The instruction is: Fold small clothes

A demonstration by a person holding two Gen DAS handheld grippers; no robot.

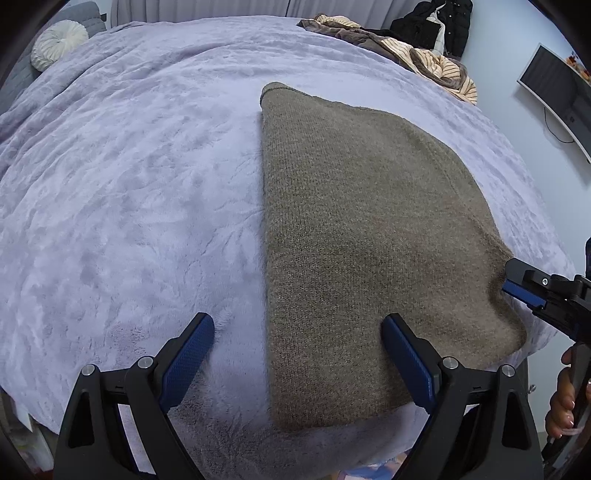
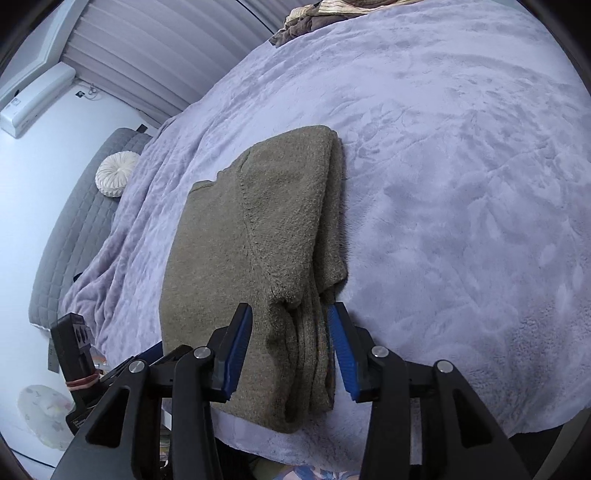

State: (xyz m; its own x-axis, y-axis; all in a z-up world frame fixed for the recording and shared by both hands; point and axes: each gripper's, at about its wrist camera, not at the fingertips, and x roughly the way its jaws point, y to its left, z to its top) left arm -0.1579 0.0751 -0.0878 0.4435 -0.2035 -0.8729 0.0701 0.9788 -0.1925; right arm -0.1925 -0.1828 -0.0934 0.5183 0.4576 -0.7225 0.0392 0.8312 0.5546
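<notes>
A: Entry 1. Where did the sweater (image 1: 362, 229) lie?

B: The olive-brown knit sweater lay folded into a long stack on the lilac plush blanket (image 1: 140, 192) covering the bed, near the bed's front edge. In the right wrist view (image 2: 258, 236) its layered folded edge faced the camera.

A: Left gripper (image 1: 298, 350)?

B: Fingers spread wide and released, holding nothing. 1 finger was over bare blanket, the other over the near end of the sweater; the sweater's left long edge ran between them.

A: Right gripper (image 2: 290, 345)?

B: Fingers parted, 1 on each side of the sweater's thick near corner. Gaps showed at both blue pads, so nothing was grasped. In the left wrist view it (image 1: 517, 286) sat at the sweater's right edge, with a person's hand (image 1: 563, 398) on its handle.

A: Background items?

B: A round cream cushion (image 1: 55, 42) by the grey headboard (image 2: 77, 221), a brown-and-cream striped heap of fabric (image 1: 413, 48) at the bed's far side, a dark jacket (image 1: 439, 22) behind it, and a wall monitor (image 1: 557, 92).
</notes>
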